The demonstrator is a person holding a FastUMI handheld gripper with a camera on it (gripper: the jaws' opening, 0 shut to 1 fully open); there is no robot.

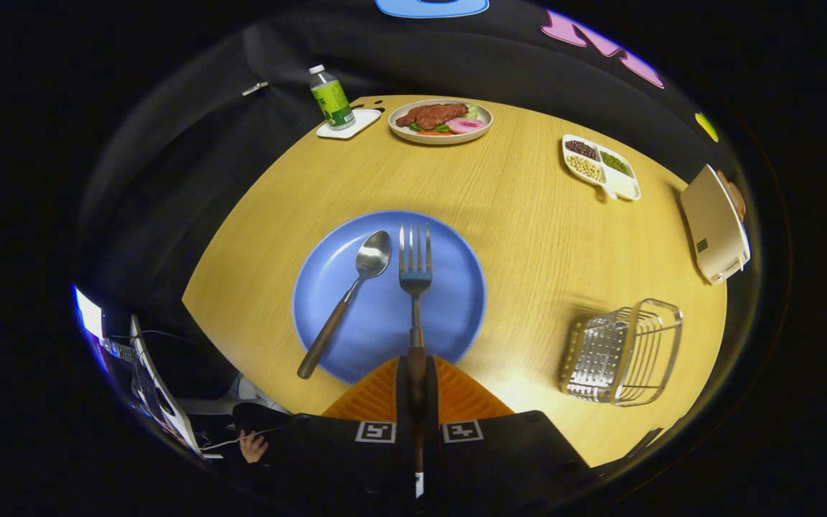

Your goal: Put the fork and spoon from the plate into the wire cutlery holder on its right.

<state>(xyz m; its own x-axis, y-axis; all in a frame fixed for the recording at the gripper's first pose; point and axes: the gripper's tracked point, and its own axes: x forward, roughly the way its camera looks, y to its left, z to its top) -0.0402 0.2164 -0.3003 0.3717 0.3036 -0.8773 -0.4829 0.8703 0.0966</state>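
A blue plate (449,316) lies on the wooden table just ahead of my fingers. A spoon (347,298) with a brown handle rests on it, its handle sticking out over the plate's near left rim. The fork (414,276) lies to the spoon's right, tines pointing away from me. My gripper (416,373) is shut on the fork's brown handle, which runs back between the two fingers. The wire cutlery holder (622,353) stands on the table to the right of the plate, apart from it.
At the far side stand a green bottle (331,99) on a white coaster, a plate of food (441,120) and a white divided dish of beans (600,166). A cream toaster (715,224) sits at the right edge. A person's hand (252,446) and a laptop are lower left.
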